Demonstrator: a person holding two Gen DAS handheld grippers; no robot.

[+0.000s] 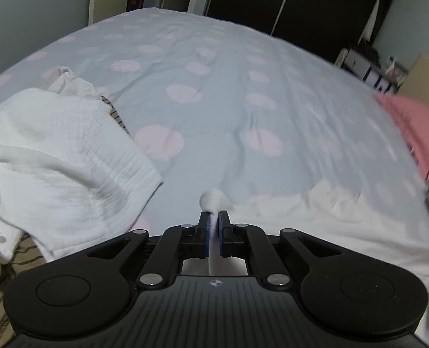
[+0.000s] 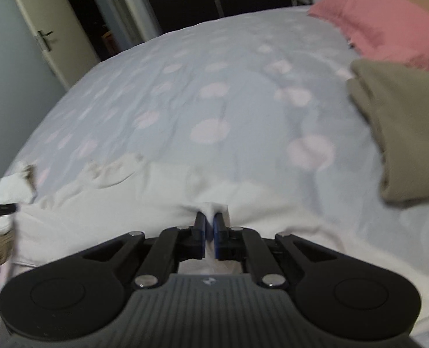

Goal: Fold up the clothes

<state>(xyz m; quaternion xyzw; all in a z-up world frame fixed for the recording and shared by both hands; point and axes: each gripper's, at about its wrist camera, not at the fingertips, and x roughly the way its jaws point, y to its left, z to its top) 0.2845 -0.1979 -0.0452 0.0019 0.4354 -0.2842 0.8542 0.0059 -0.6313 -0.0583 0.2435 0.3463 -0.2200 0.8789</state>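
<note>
- Right now the left gripper [image 1: 213, 217] has its two blue-padded fingers pressed together on a fold of a thin off-white cotton garment [image 1: 316, 203], a small bunched tip of the cloth poking out just past the fingertips.
- Likewise, the right gripper [image 2: 210, 220] is clamped on another pinch of the same off-white garment [image 2: 127, 203], whose fabric puckers up around the fingertips.
- That garment lies spread and wrinkled across the near edge of a bed covered by a pale blue bedspread with large pink dots [image 1: 214, 72]; it stretches between the two grippers.
- To the left in the left wrist view, a heap of white ribbed knit clothing [image 1: 63, 150] rests on the bed, with a striped beige fabric [image 1: 115, 113] showing from beneath it.
- On the right in the right wrist view, a folded olive-green garment [image 2: 403, 133] sits on the bedspread, just in front of a pink pillow [image 2: 382, 20] at the far corner.
- Beyond the bed, a cream door with a metal handle [image 2: 44, 39] stands at the left.
</note>
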